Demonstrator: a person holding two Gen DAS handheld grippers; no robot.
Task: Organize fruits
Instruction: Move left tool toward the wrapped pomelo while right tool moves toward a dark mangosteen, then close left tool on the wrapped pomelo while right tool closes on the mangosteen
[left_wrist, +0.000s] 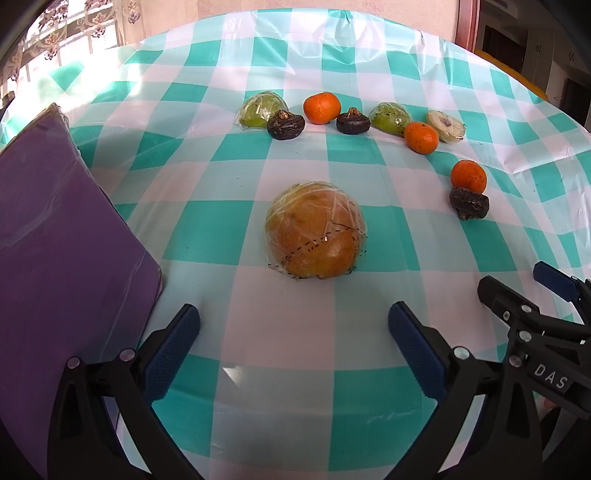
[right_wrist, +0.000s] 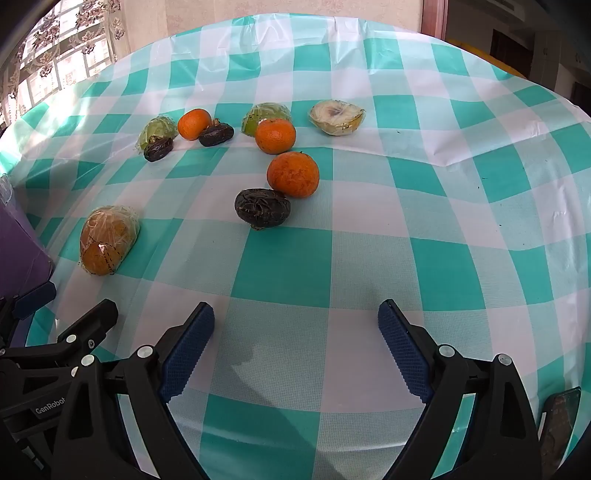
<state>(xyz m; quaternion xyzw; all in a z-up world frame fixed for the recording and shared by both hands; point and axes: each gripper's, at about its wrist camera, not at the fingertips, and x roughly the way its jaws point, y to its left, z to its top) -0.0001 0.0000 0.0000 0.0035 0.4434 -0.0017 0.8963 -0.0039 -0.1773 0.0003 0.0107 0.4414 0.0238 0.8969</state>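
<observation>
Step in hand, my guess: first pick, nothing grasped yet. I held left gripper (left_wrist: 293, 319) wide open, empty, facing wrapped orange half (left_wrist: 315, 229), which sat centred ahead of jaws, near, not touching. Right gripper (right_wrist: 295, 323) also spread wide, empty; dark fruit (right_wrist: 263, 207) ahead, touching tangerine (right_wrist: 293, 174). Remaining fruit scattered further back on checked cloth (left_wrist: 295, 343). Next move needed: advance left, straddle half, close gently; film looked slippery.
</observation>
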